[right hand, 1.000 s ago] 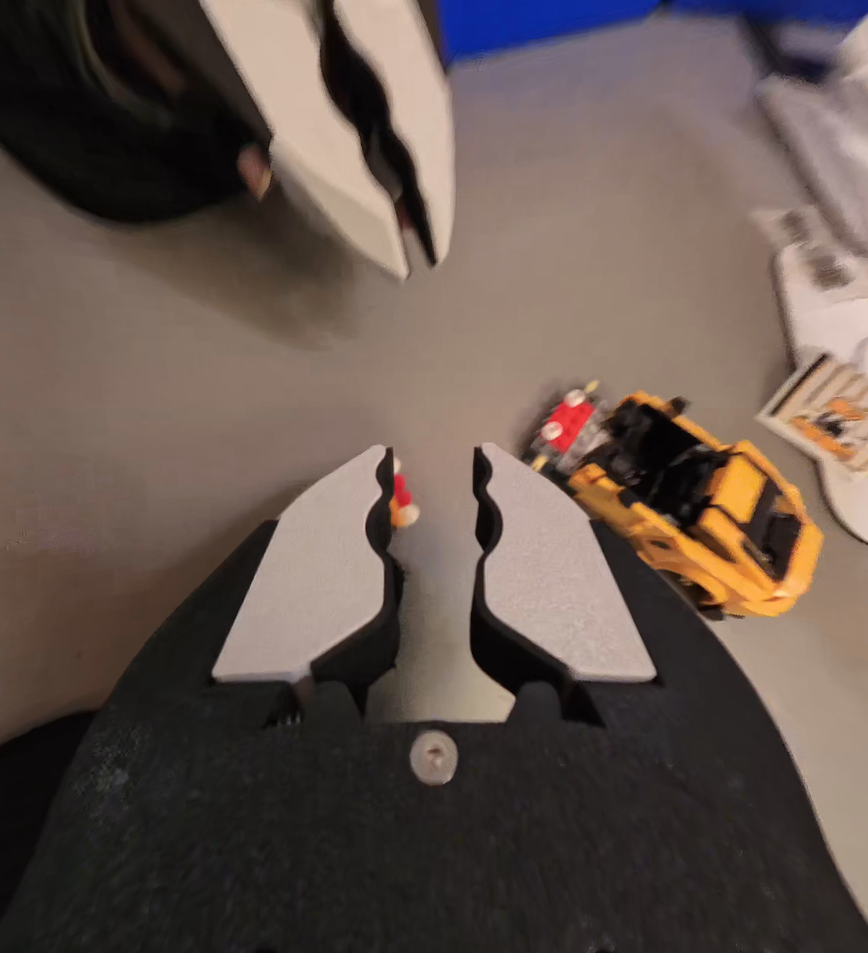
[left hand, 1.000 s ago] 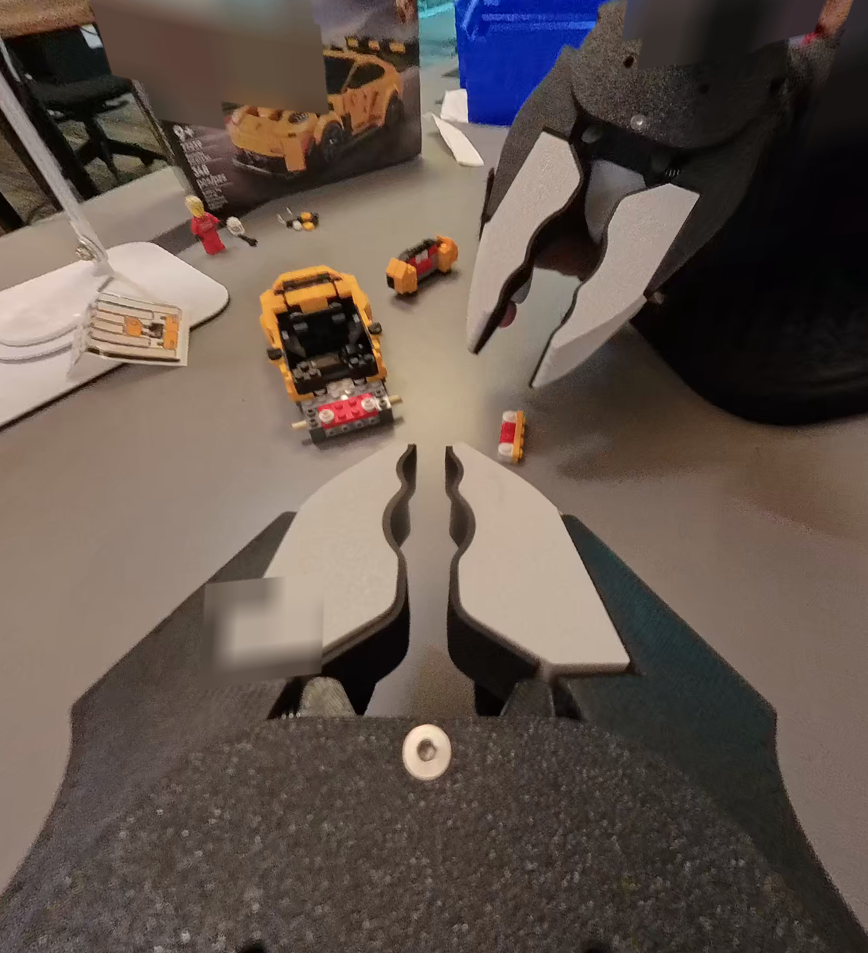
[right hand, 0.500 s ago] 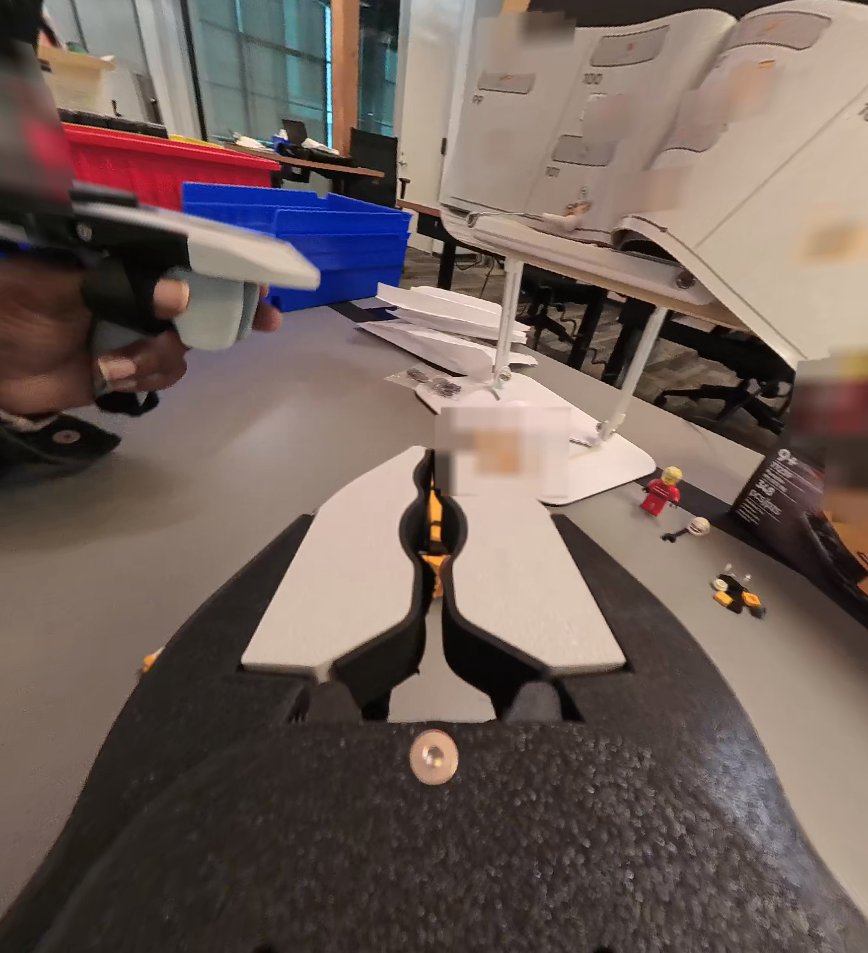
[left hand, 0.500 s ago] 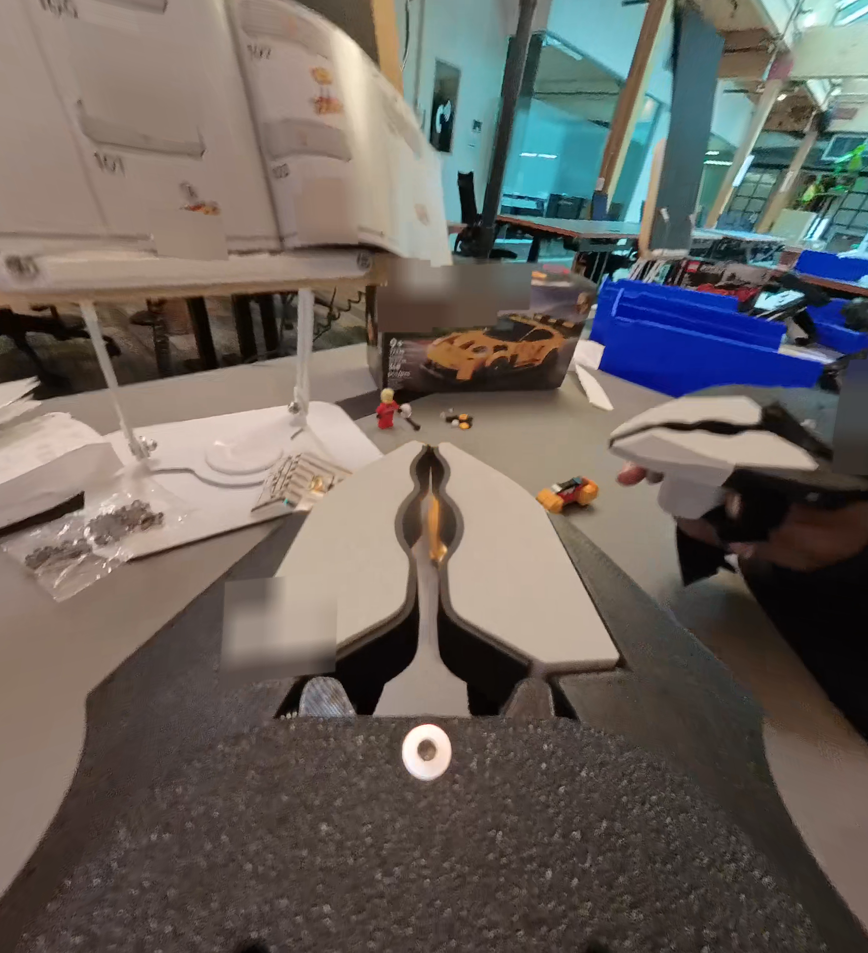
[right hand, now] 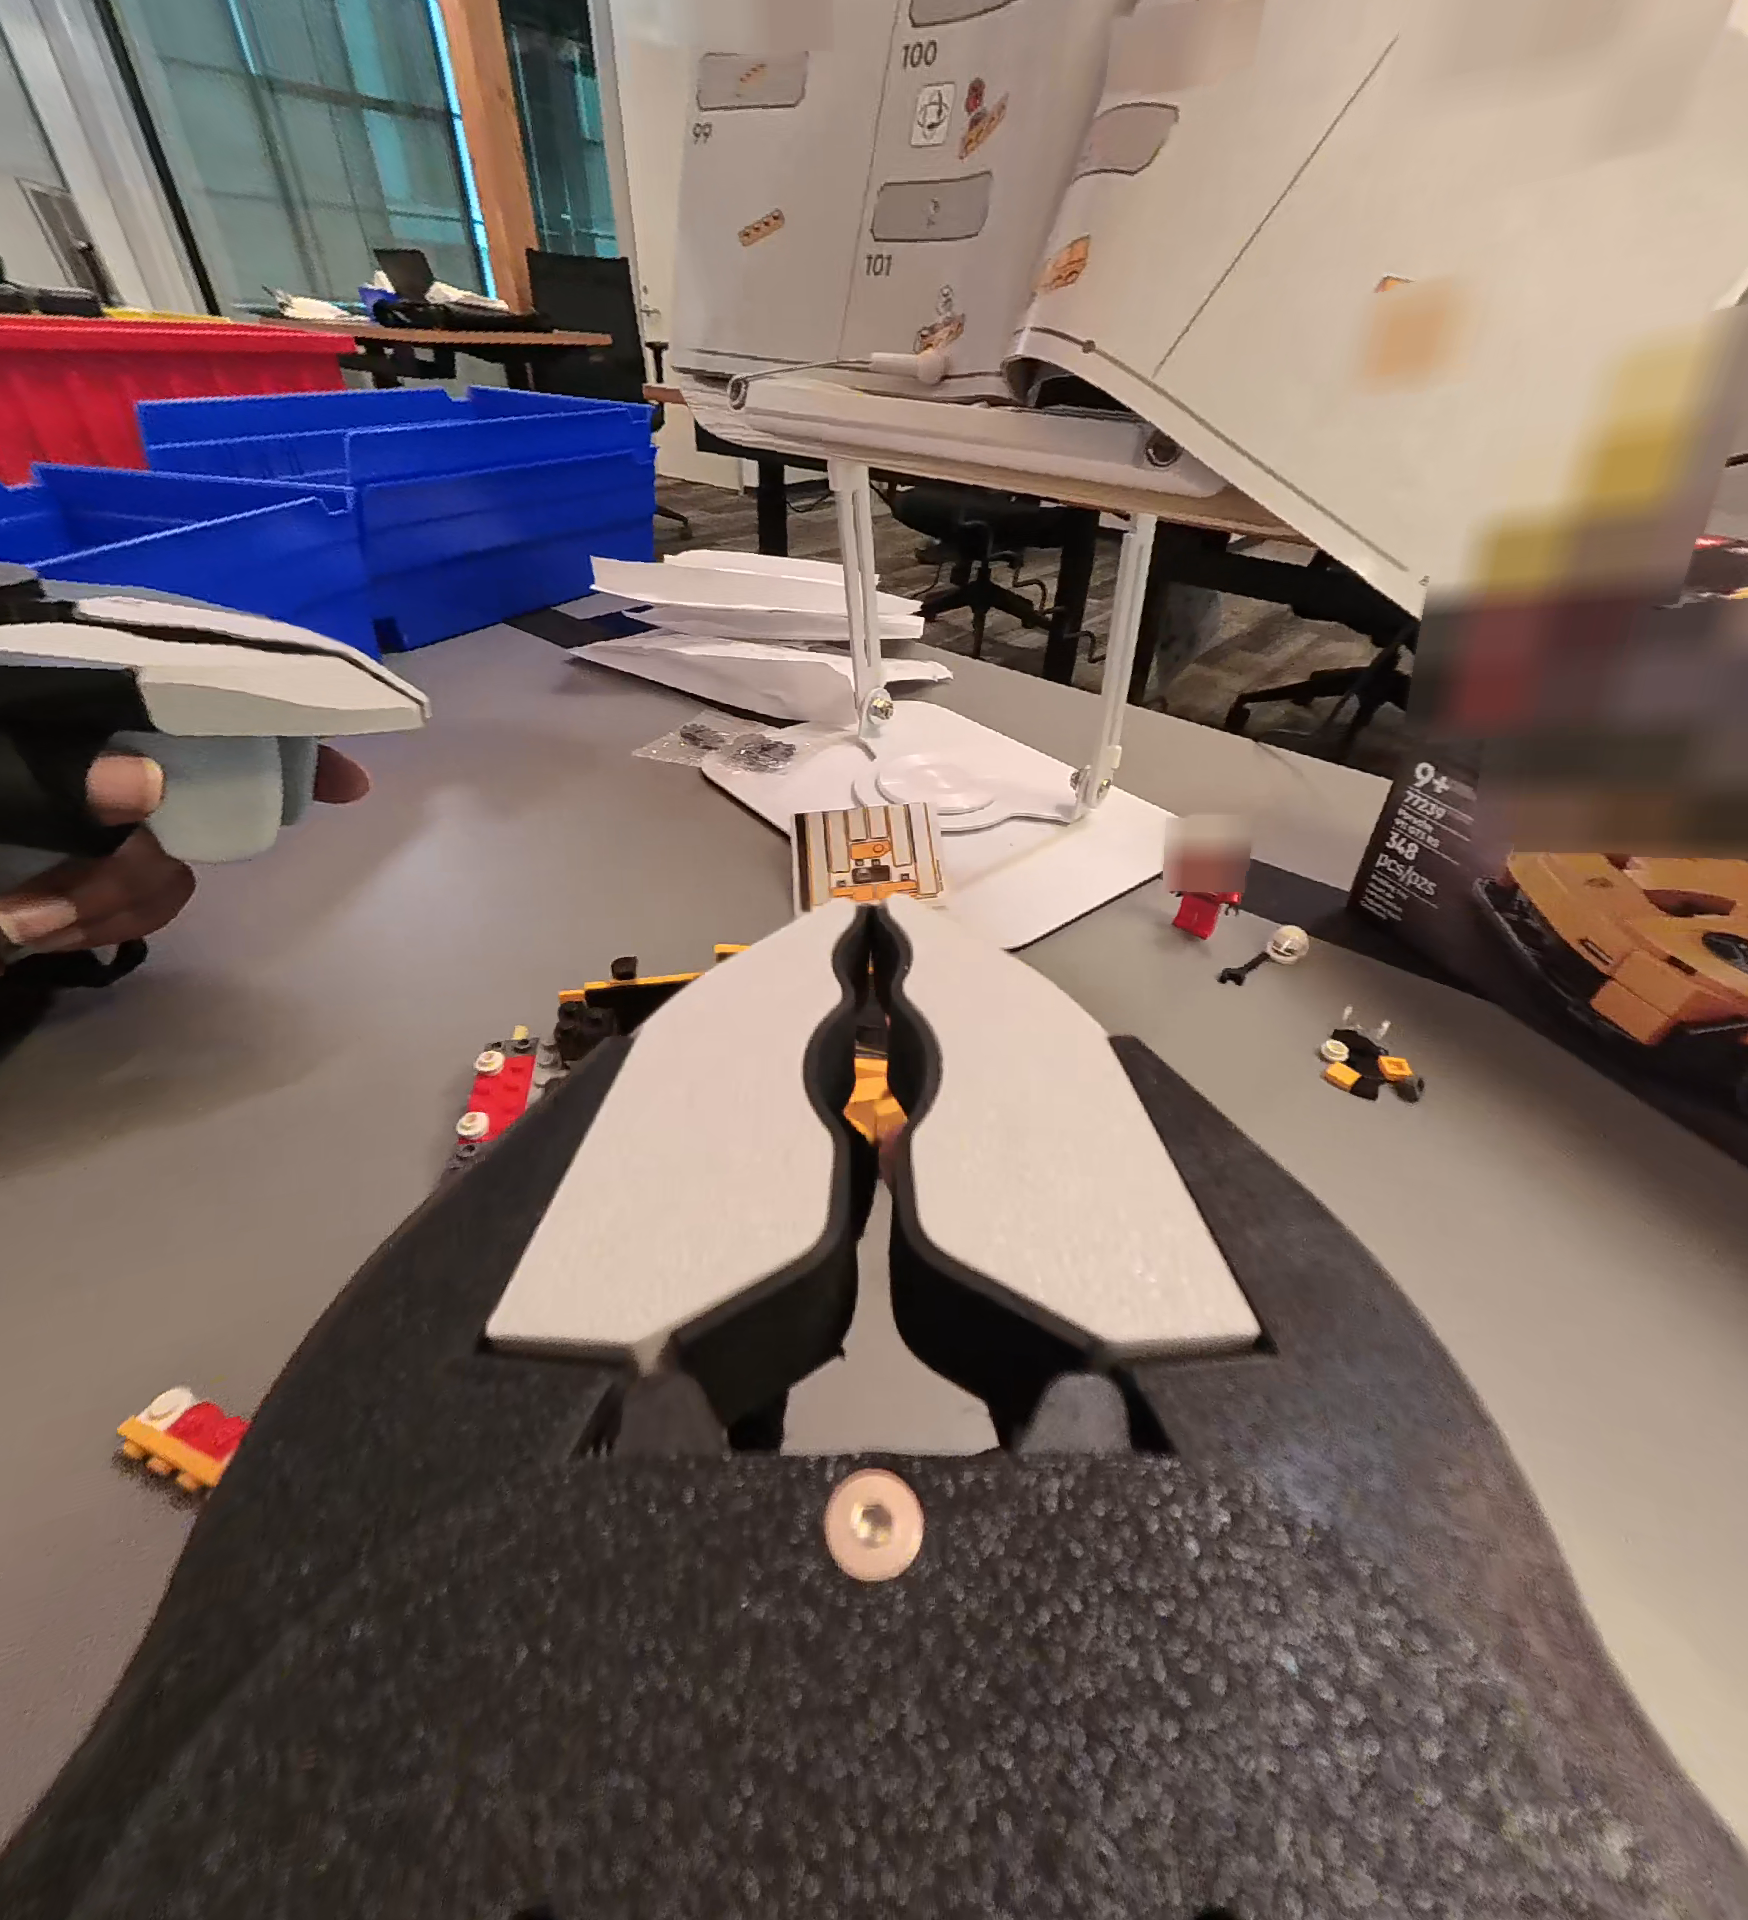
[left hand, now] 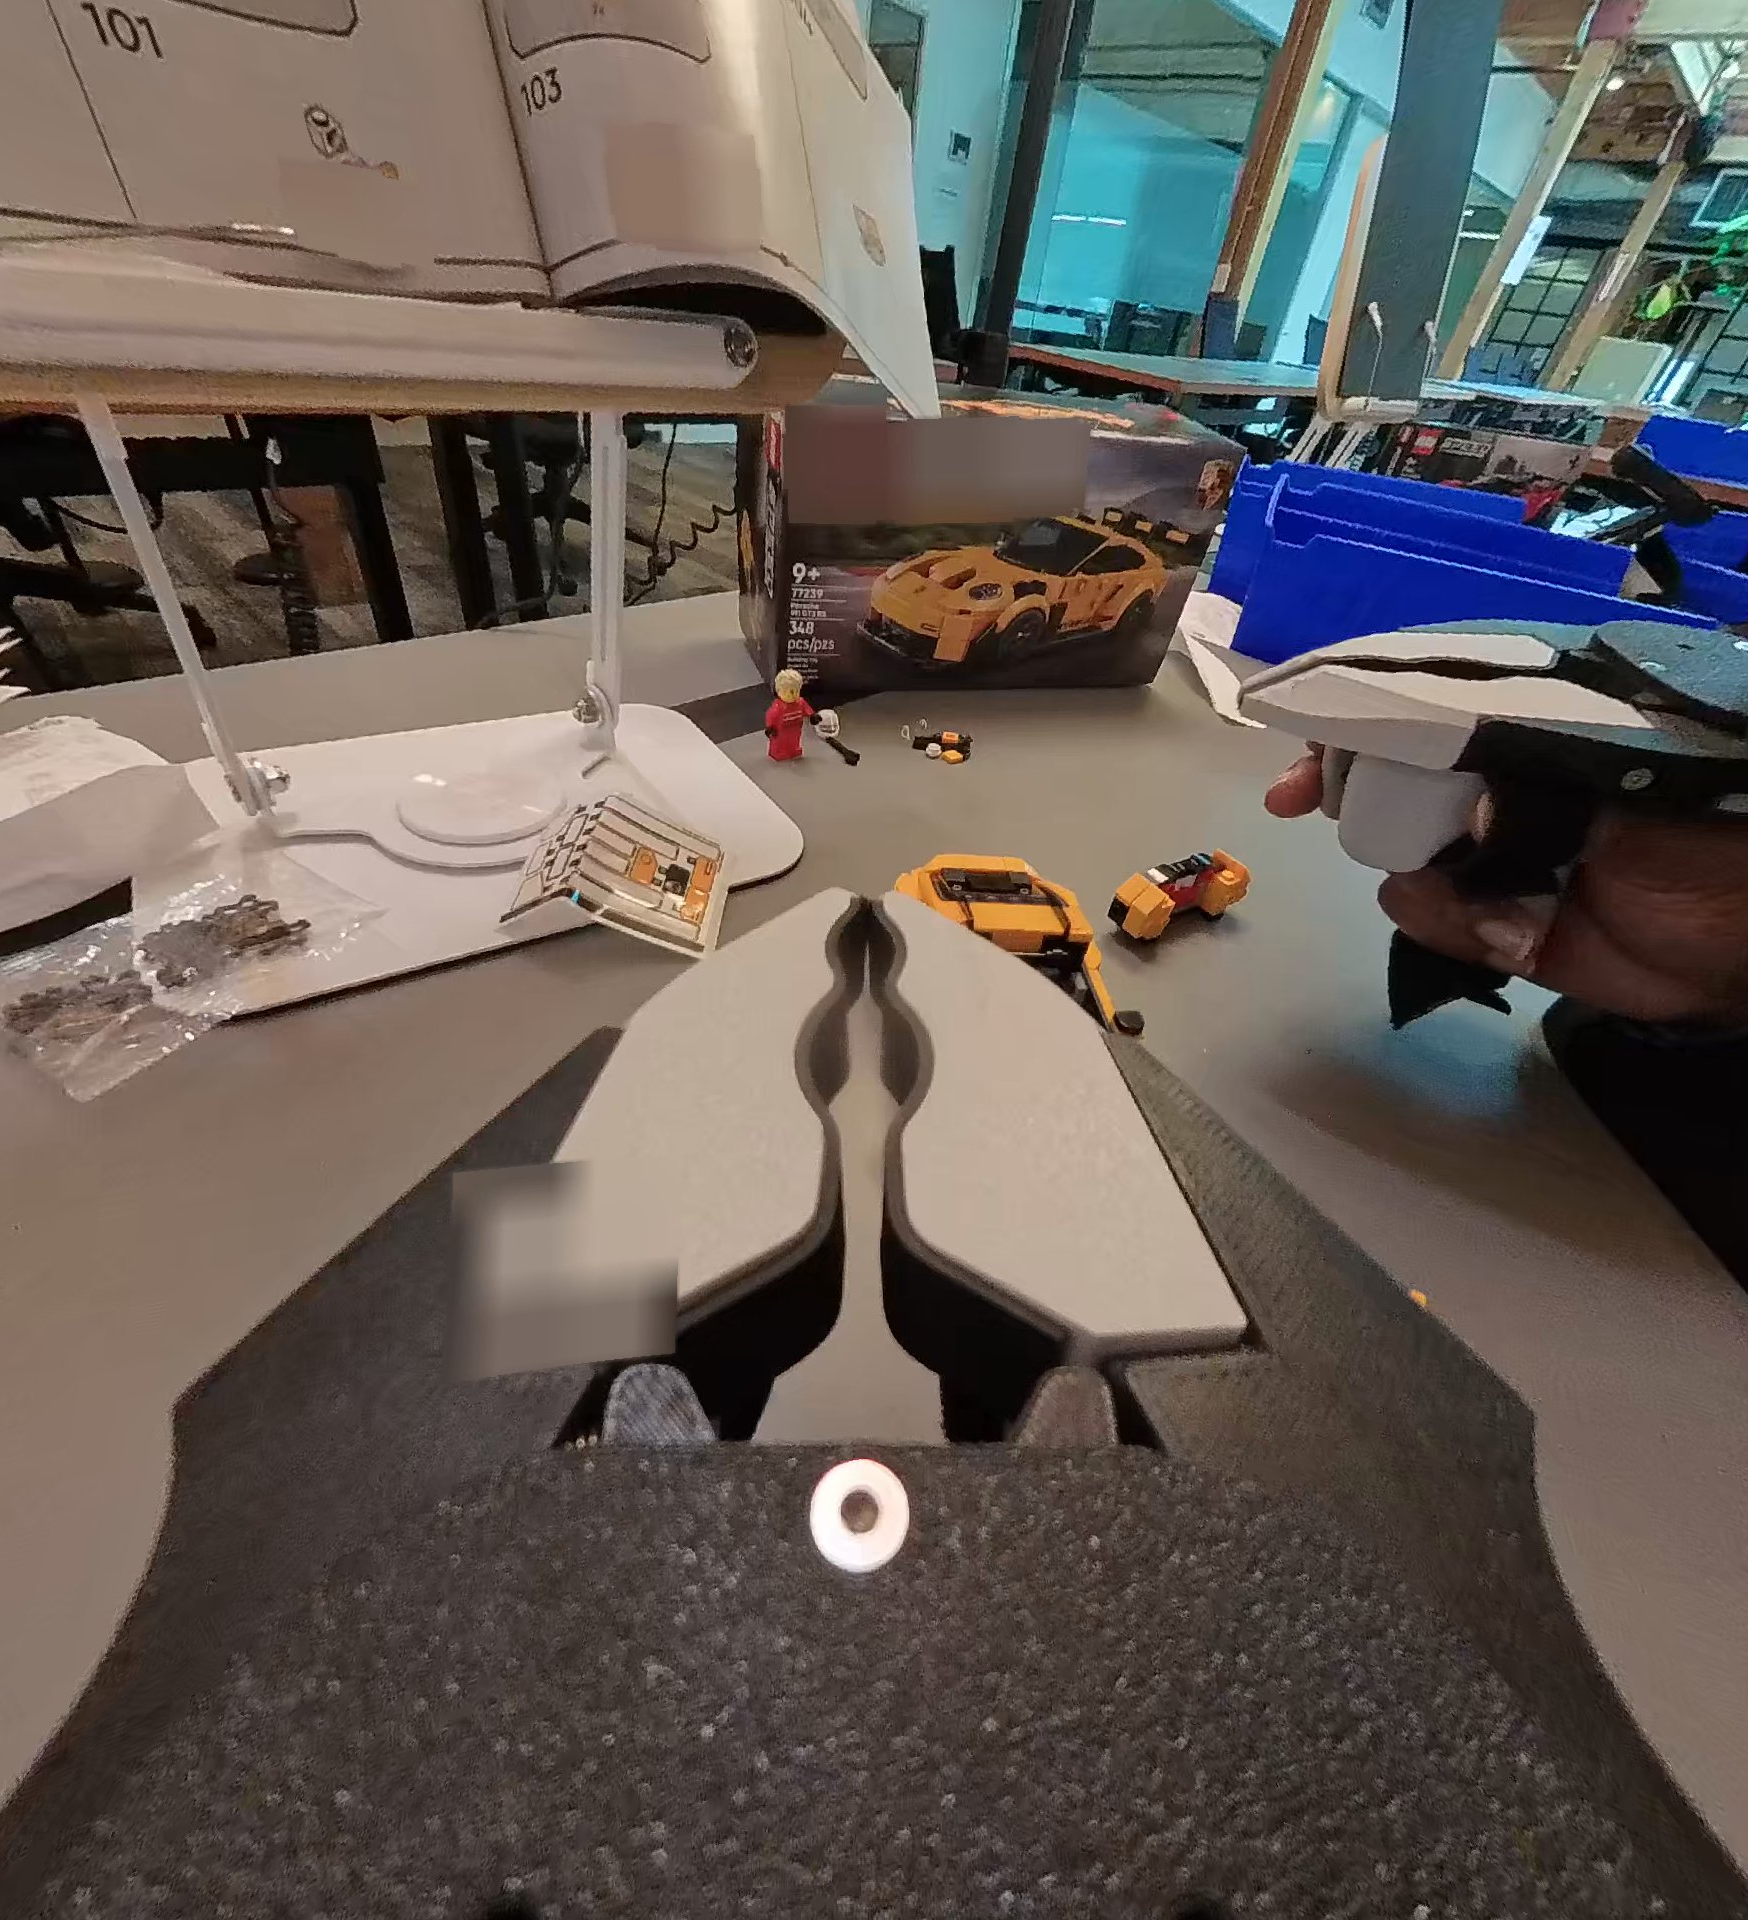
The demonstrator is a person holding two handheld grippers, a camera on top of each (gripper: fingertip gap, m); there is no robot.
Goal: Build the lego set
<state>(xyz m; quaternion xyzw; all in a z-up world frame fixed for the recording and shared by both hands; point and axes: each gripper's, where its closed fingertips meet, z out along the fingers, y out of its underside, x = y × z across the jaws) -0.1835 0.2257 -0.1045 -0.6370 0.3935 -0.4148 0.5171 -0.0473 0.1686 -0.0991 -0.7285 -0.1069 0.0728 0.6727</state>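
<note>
The part-built orange Lego car [left hand: 1005, 904] sits on the grey table just past my left gripper [left hand: 865, 912], which is shut with nothing between its fingers. In the right wrist view the car [right hand: 600, 1013] lies under my right gripper [right hand: 870, 916], which is shut; the orange in its gap is the car behind it. A small orange and red sub-build [left hand: 1176, 888] lies right of the car. A small red and orange piece [right hand: 186, 1434] lies loose on the table at the left. Each gripper shows side-on in the other's view, hand-held.
An open instruction book [left hand: 330, 156] on a white stand [left hand: 496, 790] is at the back. A sticker sheet [left hand: 631, 868], a bag of black parts [left hand: 153, 956], a red minifigure [left hand: 789, 717], tiny loose pieces [left hand: 943, 743], the set's box [left hand: 974, 582] and blue bins [left hand: 1421, 582] surround the car. To reach the red minifigure [left hand: 789, 717] in a straight line is about 20 cm for my right fingers, about 30 cm for my left.
A second ago both grippers were open and pointed down at the small red and orange piece. Both have shut, lifted and levelled out. The piece stays on the table.
</note>
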